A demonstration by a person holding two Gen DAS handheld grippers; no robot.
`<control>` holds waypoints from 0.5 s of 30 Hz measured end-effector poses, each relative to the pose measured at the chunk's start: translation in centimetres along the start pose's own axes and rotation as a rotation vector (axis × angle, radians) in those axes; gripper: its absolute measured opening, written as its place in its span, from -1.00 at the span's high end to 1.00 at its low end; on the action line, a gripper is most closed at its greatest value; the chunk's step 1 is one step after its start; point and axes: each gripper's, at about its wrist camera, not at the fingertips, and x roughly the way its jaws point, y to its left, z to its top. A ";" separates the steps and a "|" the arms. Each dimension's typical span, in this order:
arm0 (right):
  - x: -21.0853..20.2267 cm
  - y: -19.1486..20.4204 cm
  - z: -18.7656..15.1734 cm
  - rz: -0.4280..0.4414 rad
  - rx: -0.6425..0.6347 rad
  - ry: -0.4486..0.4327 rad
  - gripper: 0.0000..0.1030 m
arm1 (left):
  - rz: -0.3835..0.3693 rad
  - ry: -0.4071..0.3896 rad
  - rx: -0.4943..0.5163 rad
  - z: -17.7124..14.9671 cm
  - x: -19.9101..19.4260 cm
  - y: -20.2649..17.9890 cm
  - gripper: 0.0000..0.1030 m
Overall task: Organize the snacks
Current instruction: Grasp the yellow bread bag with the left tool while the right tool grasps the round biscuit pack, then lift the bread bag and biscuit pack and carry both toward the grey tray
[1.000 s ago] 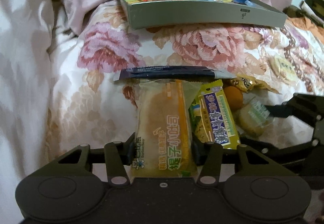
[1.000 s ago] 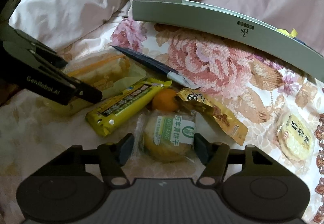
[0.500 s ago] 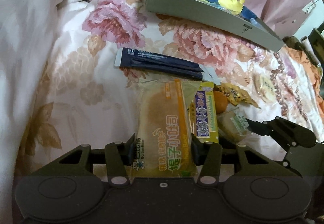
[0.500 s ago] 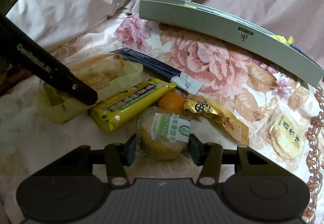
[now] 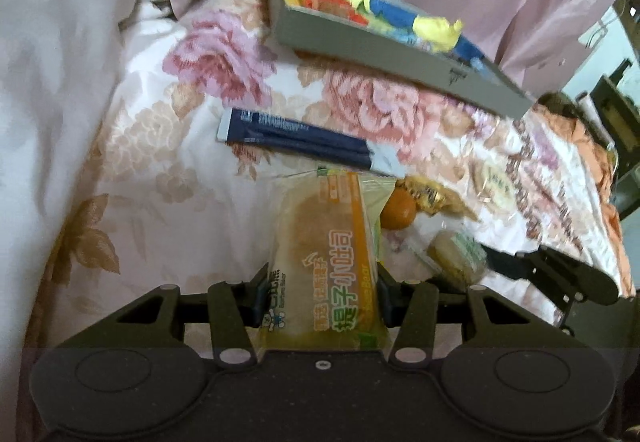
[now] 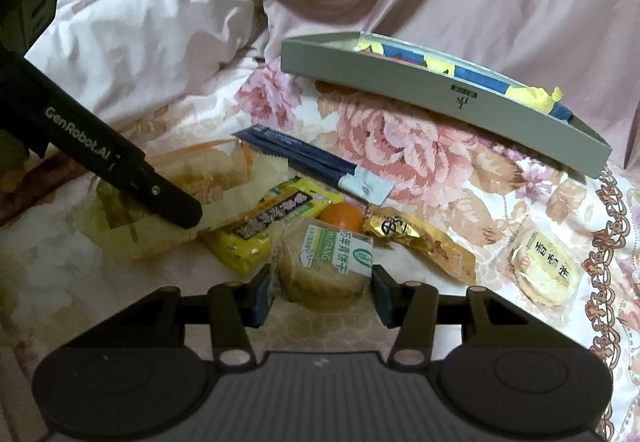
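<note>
My left gripper (image 5: pixel 322 288) is shut on a yellow packaged bread bun (image 5: pixel 324 258) and holds it above the floral bedspread. My right gripper (image 6: pixel 322 296) is shut on a round wrapped biscuit with a green label (image 6: pixel 326 262), which also shows in the left wrist view (image 5: pixel 456 256). The grey tray (image 6: pixel 440 114) with a colourful inside lies at the back; in the left wrist view its wall (image 5: pixel 384 54) faces me. The left gripper's finger (image 6: pixel 120 170) crosses the right wrist view over the bun (image 6: pixel 192 198).
On the bedspread lie a dark blue sachet (image 6: pixel 312 166), a yellow bar (image 6: pixel 272 222), a small orange (image 6: pixel 342 216), a gold wrapper (image 6: pixel 424 242) and a round pale biscuit pack (image 6: pixel 546 270). Pink quilt folds (image 6: pixel 160 42) rise behind and to the left.
My left gripper has lifted and tilted with the bun, so the pile now sits lower right. My right gripper has closed in around the green-label biscuit and raised it a little.
</note>
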 end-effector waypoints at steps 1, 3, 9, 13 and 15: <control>-0.3 0.1 0.0 -0.002 0.003 -0.007 -0.06 | -0.007 -0.016 -0.005 0.0 -0.4 0.0 0.01; -0.8 0.1 0.0 -0.004 0.012 -0.021 -0.06 | -0.018 -0.037 -0.015 0.0 -0.9 0.0 0.01; -2.0 0.4 0.0 -0.007 0.040 -0.060 -0.07 | -0.057 -0.079 -0.057 -0.1 -1.8 0.1 0.01; -2.6 0.7 0.2 -0.021 0.021 -0.109 -0.07 | -0.098 -0.134 -0.056 0.1 -2.5 -0.2 0.01; -2.8 0.7 0.5 -0.028 0.018 -0.135 -0.07 | -0.120 -0.171 -0.057 0.3 -2.8 -0.4 0.01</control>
